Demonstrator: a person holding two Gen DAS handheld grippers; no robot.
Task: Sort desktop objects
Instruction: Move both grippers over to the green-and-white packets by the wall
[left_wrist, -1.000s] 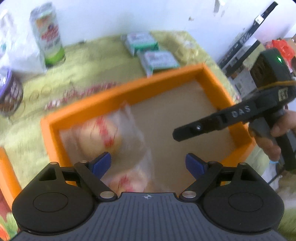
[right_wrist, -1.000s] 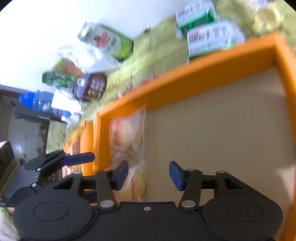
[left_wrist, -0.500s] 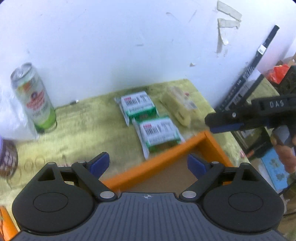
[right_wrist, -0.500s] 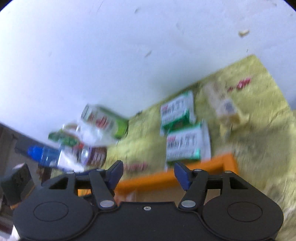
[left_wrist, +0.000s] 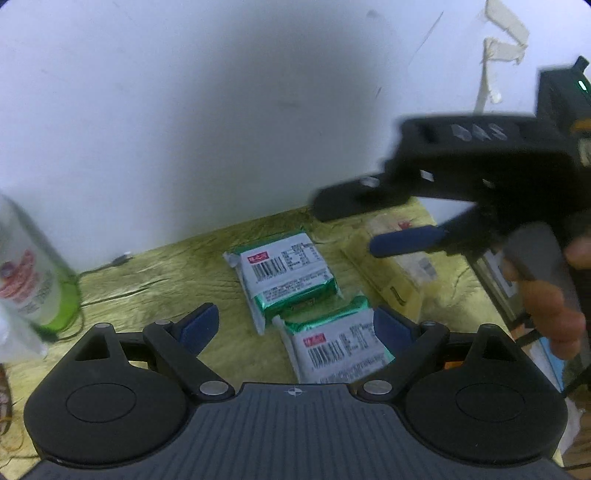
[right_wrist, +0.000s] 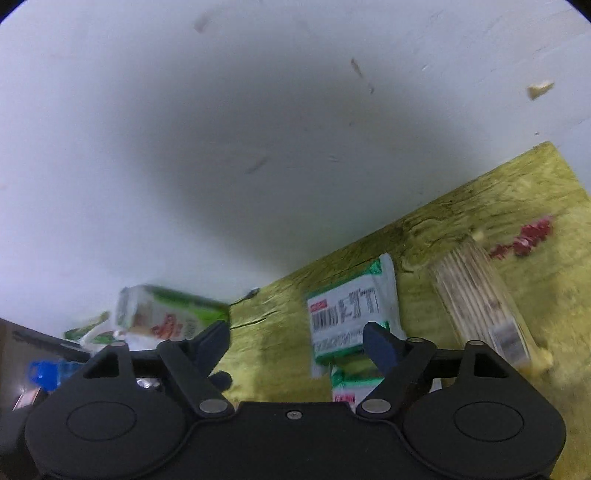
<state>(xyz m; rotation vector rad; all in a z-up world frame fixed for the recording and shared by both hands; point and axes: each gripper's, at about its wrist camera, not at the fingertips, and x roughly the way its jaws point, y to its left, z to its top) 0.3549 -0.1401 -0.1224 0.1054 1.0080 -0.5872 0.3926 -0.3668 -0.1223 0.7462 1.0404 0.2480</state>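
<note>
1. We count two flat green foil packets with white barcode labels, the far one (left_wrist: 290, 275) and the near one (left_wrist: 338, 345).
2. We count one pale yellow clear-wrapped pack (left_wrist: 397, 264).
3. We count one tall green-and-white drink can (left_wrist: 35, 275).
4. We count one blue-capped plastic bottle (right_wrist: 46, 371), blurred.
</note>
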